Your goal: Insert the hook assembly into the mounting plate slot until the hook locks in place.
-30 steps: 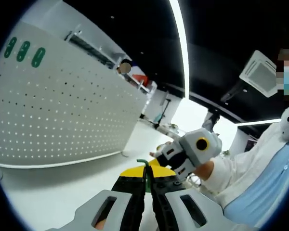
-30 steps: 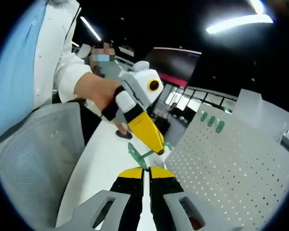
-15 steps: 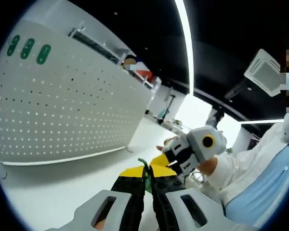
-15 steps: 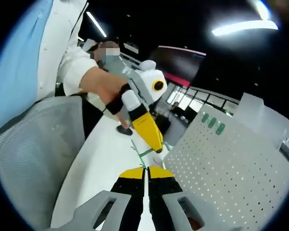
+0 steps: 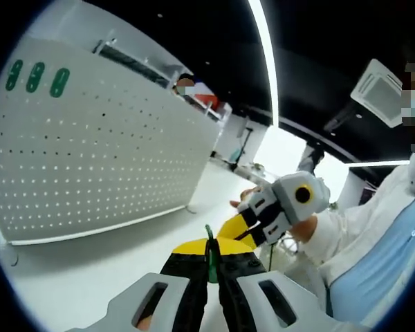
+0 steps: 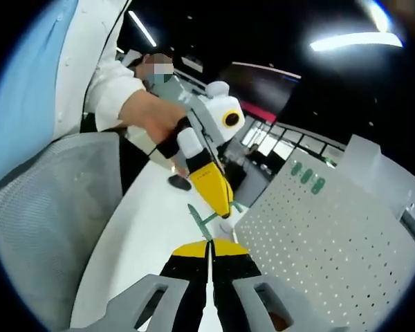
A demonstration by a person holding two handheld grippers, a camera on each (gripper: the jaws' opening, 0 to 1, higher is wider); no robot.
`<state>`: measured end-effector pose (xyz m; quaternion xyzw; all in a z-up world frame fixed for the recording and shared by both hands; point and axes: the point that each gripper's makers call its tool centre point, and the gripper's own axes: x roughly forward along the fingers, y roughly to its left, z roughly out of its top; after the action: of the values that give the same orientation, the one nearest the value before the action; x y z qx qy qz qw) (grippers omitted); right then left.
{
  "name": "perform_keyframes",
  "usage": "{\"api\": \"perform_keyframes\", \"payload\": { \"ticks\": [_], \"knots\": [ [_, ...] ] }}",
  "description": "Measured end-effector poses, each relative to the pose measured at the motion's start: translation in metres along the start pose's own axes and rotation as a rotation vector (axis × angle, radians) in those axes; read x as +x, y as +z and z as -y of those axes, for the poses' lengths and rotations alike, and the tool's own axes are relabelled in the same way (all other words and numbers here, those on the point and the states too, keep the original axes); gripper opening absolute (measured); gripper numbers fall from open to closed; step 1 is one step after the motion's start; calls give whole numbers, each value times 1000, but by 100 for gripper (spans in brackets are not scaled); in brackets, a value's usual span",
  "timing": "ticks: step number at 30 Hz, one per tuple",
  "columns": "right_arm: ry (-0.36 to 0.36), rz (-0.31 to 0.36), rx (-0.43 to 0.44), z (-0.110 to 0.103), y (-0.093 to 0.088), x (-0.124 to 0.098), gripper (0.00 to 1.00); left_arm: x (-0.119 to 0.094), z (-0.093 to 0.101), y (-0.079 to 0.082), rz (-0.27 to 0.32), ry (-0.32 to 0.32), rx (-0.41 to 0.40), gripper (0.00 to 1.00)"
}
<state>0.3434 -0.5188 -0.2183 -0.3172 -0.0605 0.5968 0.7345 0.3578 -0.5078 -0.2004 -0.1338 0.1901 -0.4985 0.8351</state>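
Above the white table: both grippers raised, meeting tip to tip near the pegboard, neither resting on the table.
Table (image 5: 90,277): plain white top, pegboard standing on it.
Mounting plate (image 5: 90,159): white perforated pegboard, upright, rows of small round holes, three green oval slots (image 5: 34,76) in a row near one top corner; to the left in the left gripper view, to the right in the right gripper view (image 6: 339,242).
Hook assembly (image 6: 206,220): thin green piece, a slim bent stem with a small flat tab at one end; held in the air between the two grippers, beside the plate's edge and apart from it, well clear of the green slots.
Hook in the left gripper view (image 5: 209,250): narrow green strip standing up out of the seam between the jaws.
Left gripper (image 5: 208,261): yellow and black jaws drawn together on the green stem; in the right gripper view (image 6: 220,207) coming in from the upper left, yellow tip down on the far end of the hook.
Right gripper (image 6: 209,257): jaws pressed together, near end of the hook running down to their tips, actual pinch too fine to confirm; in the left gripper view (image 5: 227,230) entering from the right, yellow tip just beside the hook.
Hand (image 6: 152,116): wrapped around the left gripper's white body, white sleeve behind.
Chair (image 6: 48,221): grey mesh back at the left of the right gripper view.
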Motion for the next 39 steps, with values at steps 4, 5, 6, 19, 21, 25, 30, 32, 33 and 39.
{"api": "perform_keyframes", "payload": {
  "ticks": [4,5,6,19,21,25,30,32,33,39],
  "knots": [
    [-15,-25,69,5,-7,-3,0,-1,0,-1,-2,7,27,2],
    [-14,-24,75,5,-7,-3,0,-1,-1,-2,-2,9,30,2],
    [-13,-32,101,4,-8,-3,0,-1,-1,-1,-1,12,33,2],
    [-16,-54,303,6,-14,0,10,-4,-7,2,47,68,116,2],
    [-35,-73,354,8,-18,0,10,-4,-9,3,60,80,127,2],
    [-62,-100,403,13,-24,0,8,-4,-11,5,87,109,179,2],
    [-97,-87,530,21,-25,0,8,-2,-17,4,93,155,259,2],
    [-103,-74,571,24,-24,-1,8,-1,-19,3,92,174,275,2],
    [-108,-49,597,26,-20,-2,8,-1,-21,4,97,184,289,2],
    [-120,-21,696,32,-19,-2,7,-2,-25,9,141,218,327,2]
  ]
}}
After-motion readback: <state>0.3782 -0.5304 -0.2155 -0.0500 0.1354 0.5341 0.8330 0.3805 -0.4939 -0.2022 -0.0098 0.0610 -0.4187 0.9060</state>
